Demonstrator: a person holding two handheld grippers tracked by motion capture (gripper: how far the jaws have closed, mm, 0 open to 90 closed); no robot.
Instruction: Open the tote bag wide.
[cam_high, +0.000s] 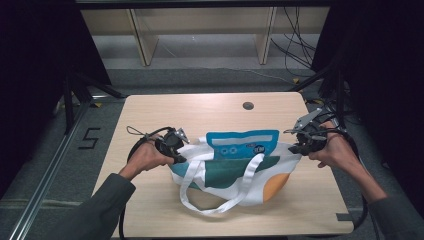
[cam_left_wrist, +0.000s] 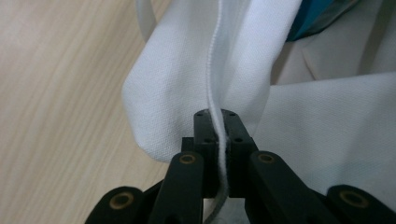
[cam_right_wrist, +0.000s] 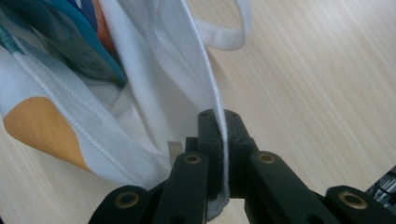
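The pale wooden surface (cam_high: 165, 107) carries a white tote bag (cam_high: 235, 172) printed with teal, blue and orange shapes, and everything else here is placed against that bag. The bag lies near the surface's front half, roughly central, stretched sideways between the two hands, its mouth facing away from the person and a blue-edged panel showing at its top. Its white strap (cam_high: 220, 200) loops down over the bag's front and spills onto the wood toward the person. At the bag's left end, the left hand (cam_high: 145, 157) holds the left tool (cam_high: 181, 159), whose jaws are pressed together on a seam of white cloth; in the left gripper view that fold of fabric (cam_left_wrist: 187, 70) runs straight up from between the black jaws, with bare wood to its side. At the bag's right end, the right hand (cam_high: 334, 150) holds the right tool (cam_high: 296, 148), likewise pinching the bag's edge; the right gripper view shows the thin white hem (cam_right_wrist: 210, 84) clamped between its jaws, an orange patch (cam_right_wrist: 42, 130) beside it. Beyond the bag, a small dark round cap (cam_high: 248, 105) sits in the wood near the far edge.
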